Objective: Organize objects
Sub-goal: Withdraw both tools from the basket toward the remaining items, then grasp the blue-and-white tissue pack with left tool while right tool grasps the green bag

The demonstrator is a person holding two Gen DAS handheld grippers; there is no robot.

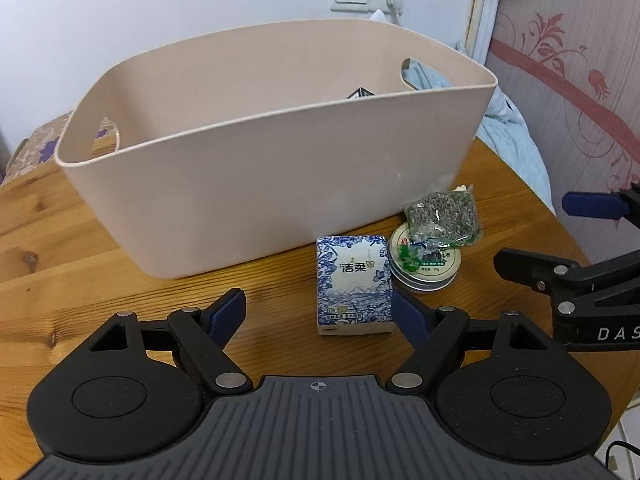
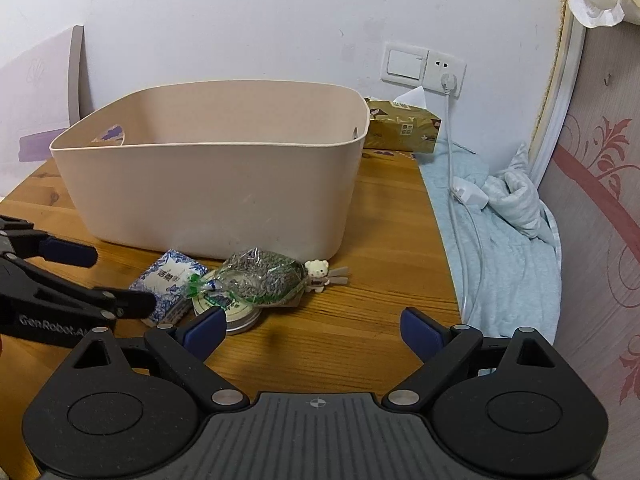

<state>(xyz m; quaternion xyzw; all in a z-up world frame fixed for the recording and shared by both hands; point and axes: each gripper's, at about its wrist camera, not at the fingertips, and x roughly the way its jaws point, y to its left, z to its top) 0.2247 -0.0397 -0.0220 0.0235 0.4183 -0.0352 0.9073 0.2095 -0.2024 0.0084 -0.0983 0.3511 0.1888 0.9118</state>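
Observation:
A beige plastic basket [image 1: 256, 184] stands on the wooden table [image 1: 80, 272]; it also shows in the right wrist view [image 2: 208, 184]. In front of it lie a blue-and-white tissue pack [image 1: 354, 284], a round tin [image 1: 424, 264] and a clear bag of dried herbs [image 1: 444, 216] resting on the tin. My left gripper [image 1: 320, 312] is open, its right finger beside the tissue pack. My right gripper [image 2: 312, 328] is open and empty above the table, near the tin [image 2: 236, 312], the herb bag [image 2: 260, 276], the tissue pack [image 2: 172, 284] and a small bear figure [image 2: 318, 274].
A gold tissue box [image 2: 404, 128] stands behind the basket by the wall socket [image 2: 444, 70]. A light blue cloth [image 2: 508, 240] with a white cable and plug lies past the table's right edge. A patterned panel [image 2: 600, 200] is at the right.

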